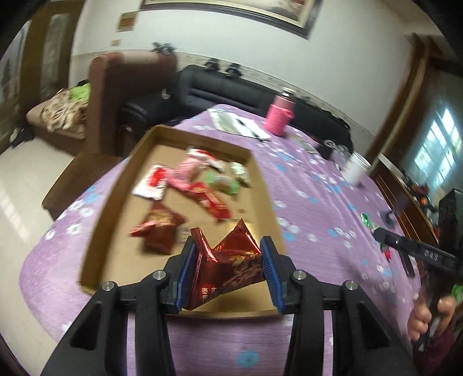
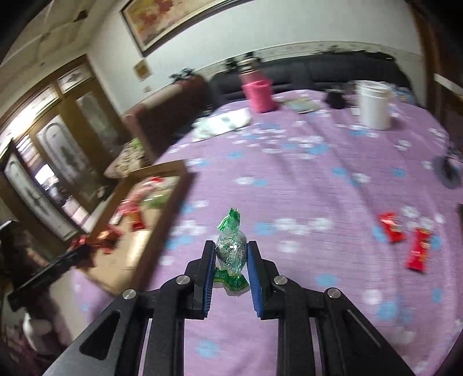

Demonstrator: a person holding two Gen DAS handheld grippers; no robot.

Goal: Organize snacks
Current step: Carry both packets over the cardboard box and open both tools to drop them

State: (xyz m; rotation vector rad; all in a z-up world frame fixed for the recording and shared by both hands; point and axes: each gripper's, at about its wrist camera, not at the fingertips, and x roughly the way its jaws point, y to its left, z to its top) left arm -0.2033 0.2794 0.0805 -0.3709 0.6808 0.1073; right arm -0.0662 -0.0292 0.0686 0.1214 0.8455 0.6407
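Clamped in our left gripper (image 1: 228, 272), the red packet (image 1: 228, 260) hangs over the box's (image 1: 95, 231) near edge, while our right gripper (image 2: 230, 272), pinching a green candy (image 2: 231, 251), has the box to its left.

A home living room: sofa (image 1: 231, 86), framed painting (image 2: 173, 20), clothed table (image 2: 318, 173).

Table's got a purple flowered cloth (image 2: 289, 179) on it. Sitting on top: a shallow cardboard tray (image 1: 269, 202) of snack packets, a pink bottle (image 1: 279, 117), a white tub (image 2: 374, 105), some papers (image 1: 240, 124), plus two loose red packets (image 2: 405, 240) (pretty blurry).
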